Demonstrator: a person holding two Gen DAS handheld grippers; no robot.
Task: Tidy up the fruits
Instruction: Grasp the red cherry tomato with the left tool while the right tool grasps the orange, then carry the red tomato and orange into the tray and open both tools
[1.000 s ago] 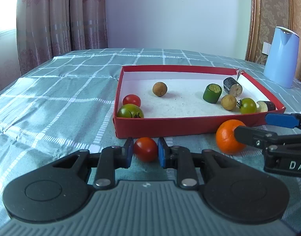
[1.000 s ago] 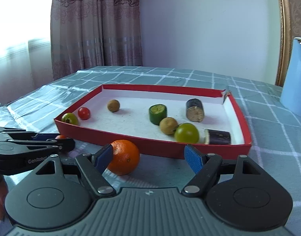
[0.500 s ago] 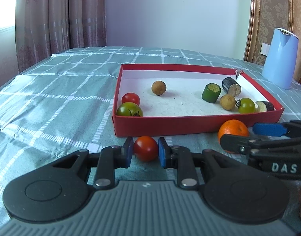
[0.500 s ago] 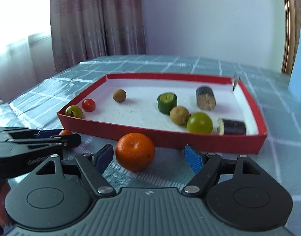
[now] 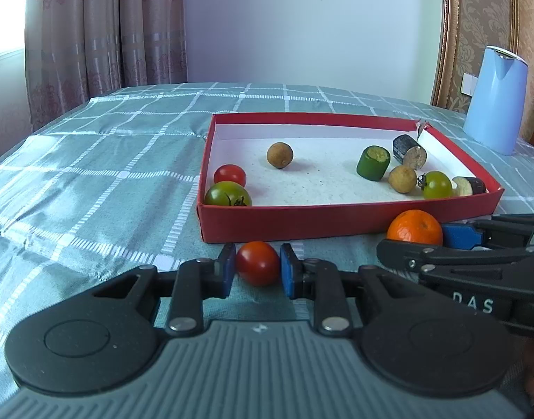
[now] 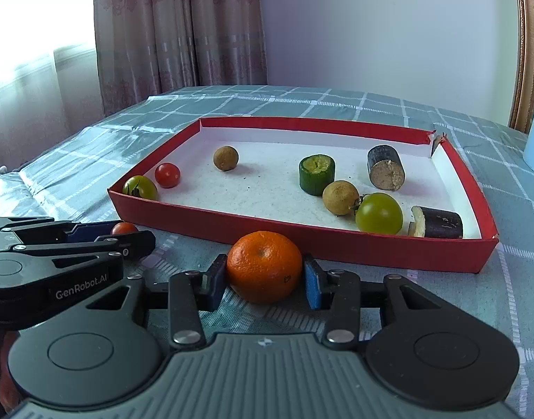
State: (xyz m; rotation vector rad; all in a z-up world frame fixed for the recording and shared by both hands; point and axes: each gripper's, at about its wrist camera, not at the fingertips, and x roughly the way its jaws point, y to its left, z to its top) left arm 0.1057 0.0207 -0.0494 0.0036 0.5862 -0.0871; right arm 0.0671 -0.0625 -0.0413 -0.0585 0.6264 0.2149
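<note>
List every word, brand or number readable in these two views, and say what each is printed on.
"DAS": white letters on the side of the right gripper, seen from the left wrist view; the word runs on out of sight.
"GenRobot.AI": pale letters on the side of the left gripper, seen from the right wrist view.
A small white mark sits on each gripper's grey body, too small to read.
No text shows on the red box, the fruit or the blue kettle.
</note>
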